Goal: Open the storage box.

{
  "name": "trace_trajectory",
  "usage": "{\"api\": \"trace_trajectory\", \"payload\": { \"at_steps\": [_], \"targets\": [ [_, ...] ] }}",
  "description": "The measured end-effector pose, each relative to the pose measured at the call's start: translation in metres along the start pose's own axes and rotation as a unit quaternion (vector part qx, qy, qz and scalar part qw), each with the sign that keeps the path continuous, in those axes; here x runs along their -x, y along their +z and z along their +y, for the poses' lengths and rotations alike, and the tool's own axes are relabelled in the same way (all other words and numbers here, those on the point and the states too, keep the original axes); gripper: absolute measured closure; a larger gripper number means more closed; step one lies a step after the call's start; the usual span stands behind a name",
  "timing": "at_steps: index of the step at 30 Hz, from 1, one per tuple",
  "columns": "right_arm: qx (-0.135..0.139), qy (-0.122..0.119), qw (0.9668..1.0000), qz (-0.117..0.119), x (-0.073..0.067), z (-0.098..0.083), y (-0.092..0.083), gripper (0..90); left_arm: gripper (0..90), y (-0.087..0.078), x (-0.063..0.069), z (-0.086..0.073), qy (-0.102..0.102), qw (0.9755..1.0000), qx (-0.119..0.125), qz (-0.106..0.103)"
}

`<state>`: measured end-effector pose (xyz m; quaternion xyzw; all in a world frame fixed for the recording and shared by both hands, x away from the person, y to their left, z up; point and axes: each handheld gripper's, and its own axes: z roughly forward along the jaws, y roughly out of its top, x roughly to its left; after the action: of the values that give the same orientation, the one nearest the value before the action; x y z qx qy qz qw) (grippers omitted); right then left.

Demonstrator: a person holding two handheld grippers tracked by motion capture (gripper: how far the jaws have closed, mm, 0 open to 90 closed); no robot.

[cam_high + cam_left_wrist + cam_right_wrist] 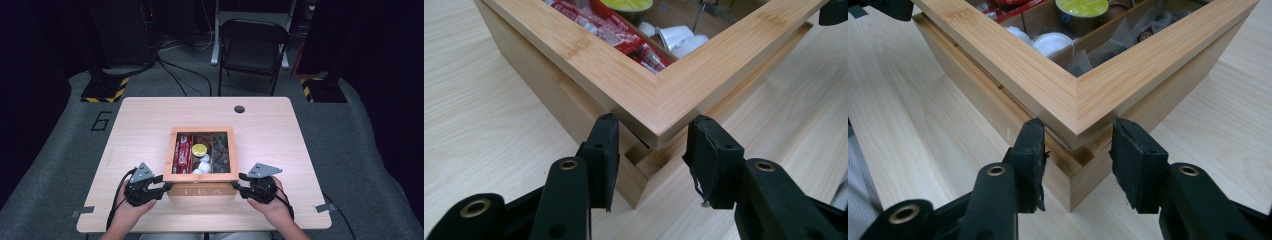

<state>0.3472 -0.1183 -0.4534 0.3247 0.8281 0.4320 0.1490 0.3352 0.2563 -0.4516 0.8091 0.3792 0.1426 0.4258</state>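
Note:
A wooden tea box point(202, 190) stands near the table's front edge, its glass-paned lid point(202, 176) slightly raised off the base at the front. Inside are red packets point(183, 150), a yellow-topped capsule point(199, 149), white cups point(204, 162) and dark sachets point(220, 150). My left gripper point(165, 186) is at the lid's front left corner. In the left gripper view its jaws point(654, 127) pinch that lid corner point(659, 95) above the base point(639, 185). My right gripper point(239, 187) grips the front right lid corner point(1078, 95) in the same way, its jaws point(1079, 131) pressing on both sides.
The light wooden table point(150, 120) has a cable hole point(239, 109) at its far edge. A dark folding chair point(252, 47) stands beyond it. Stand bases with yellow-black stripes point(105, 89) sit on the floor at both far corners.

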Motion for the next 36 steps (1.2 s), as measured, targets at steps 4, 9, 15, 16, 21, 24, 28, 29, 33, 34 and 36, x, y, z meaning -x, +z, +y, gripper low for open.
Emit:
{"api": "trace_trajectory", "payload": {
  "at_steps": [4,9,15,16,21,24,28,29,33,34,36],
  "targets": [
    [0.006,-0.001,1.0,-0.001,0.002,0.009,-0.005,57.7,55.9,-0.005,-0.001,0.006,-0.012,0.9999,0.007,-0.006],
    [0.005,-0.003,1.0,-0.003,0.003,0.014,-0.008,57.5,55.1,-0.008,-0.002,0.013,-0.013,0.9999,0.006,-0.004],
    [0.004,0.001,1.0,-0.002,0.005,0.026,-0.014,57.2,53.7,-0.013,-0.005,0.024,-0.023,0.9997,0.011,-0.008],
    [0.003,-0.001,1.0,-0.003,0.006,0.028,-0.016,57.1,53.2,-0.014,-0.005,0.026,-0.022,0.9997,0.01,-0.008],
    [0.007,0.003,1.0,-0.001,0.009,0.039,-0.021,57.0,52.2,-0.017,-0.006,0.035,-0.024,0.9996,0.014,0.006],
    [0.007,0.005,1.0,-0.001,0.009,0.045,-0.023,56.8,52.1,-0.018,-0.007,0.04,-0.03,0.9993,0.019,0.006],
    [0.011,0.007,0.9999,0.003,0.012,0.052,-0.026,56.8,51.9,-0.022,-0.01,0.046,-0.032,0.9992,0.024,0.007],
    [0.013,0.01,0.9999,0.002,0.013,0.055,-0.028,56.8,51.7,-0.022,-0.009,0.047,-0.032,0.9991,0.025,0.011],
    [0.015,0.012,0.9998,0.0,0.014,0.061,-0.029,56.8,51.7,-0.025,-0.01,0.054,-0.028,0.999,0.029,0.02],
    [0.014,0.011,0.9998,0.001,0.015,0.064,-0.031,56.8,51.7,-0.025,-0.011,0.055,-0.028,0.9989,0.031,0.02],
    [0.012,0.009,0.9999,0.0,0.015,0.066,-0.032,56.8,51.7,-0.026,-0.011,0.058,-0.03,0.9987,0.036,0.02]
  ]
}}
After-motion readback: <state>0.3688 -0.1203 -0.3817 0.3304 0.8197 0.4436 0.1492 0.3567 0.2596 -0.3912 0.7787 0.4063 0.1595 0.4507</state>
